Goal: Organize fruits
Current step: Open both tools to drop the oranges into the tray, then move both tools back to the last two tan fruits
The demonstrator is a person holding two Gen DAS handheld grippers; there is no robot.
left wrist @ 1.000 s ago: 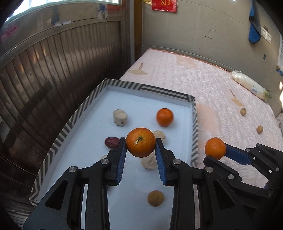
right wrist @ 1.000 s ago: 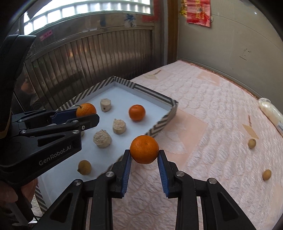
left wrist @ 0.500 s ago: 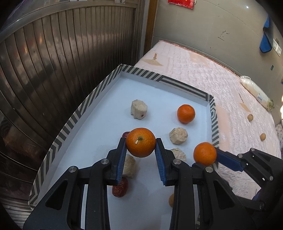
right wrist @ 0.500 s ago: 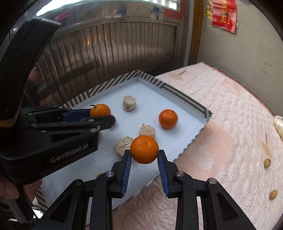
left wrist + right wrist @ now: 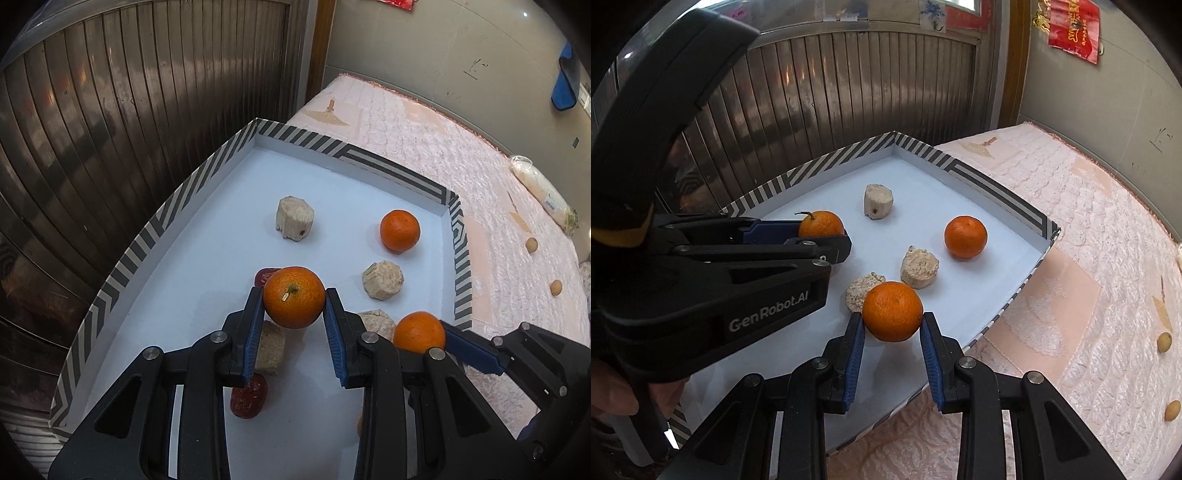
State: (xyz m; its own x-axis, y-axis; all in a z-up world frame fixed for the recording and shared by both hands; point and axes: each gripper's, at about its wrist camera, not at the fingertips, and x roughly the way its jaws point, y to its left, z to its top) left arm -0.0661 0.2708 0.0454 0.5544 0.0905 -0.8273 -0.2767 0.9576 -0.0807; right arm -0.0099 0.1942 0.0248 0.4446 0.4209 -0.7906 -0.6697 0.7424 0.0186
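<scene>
My left gripper (image 5: 294, 295) is shut on a stemmed orange (image 5: 293, 306), held above the white floor of the striped-rim tray (image 5: 388, 168). My right gripper (image 5: 892, 317) is shut on a second orange (image 5: 892, 311), just inside the tray's near right edge (image 5: 997, 194). Each gripper shows in the other's view, the right one (image 5: 419, 334) beside the left, the left one (image 5: 827, 230) further into the tray. A third orange (image 5: 400, 230) lies in the tray's far right corner. Two small yellow fruits (image 5: 1164, 342) (image 5: 1172, 410) lie on the pink mattress.
Several beige chunks (image 5: 294, 223) (image 5: 383, 279) and two red dates (image 5: 249, 397) (image 5: 264, 275) lie scattered in the tray below the grippers. A metal shutter wall (image 5: 110, 110) stands behind the tray. A white bag (image 5: 543, 194) lies far right on the mattress. A hand (image 5: 613, 391) grips the left tool.
Both grippers have moved over the tray and dipped, each still holding its orange. The right one's orange went from above the mattress to above the tray floor.
</scene>
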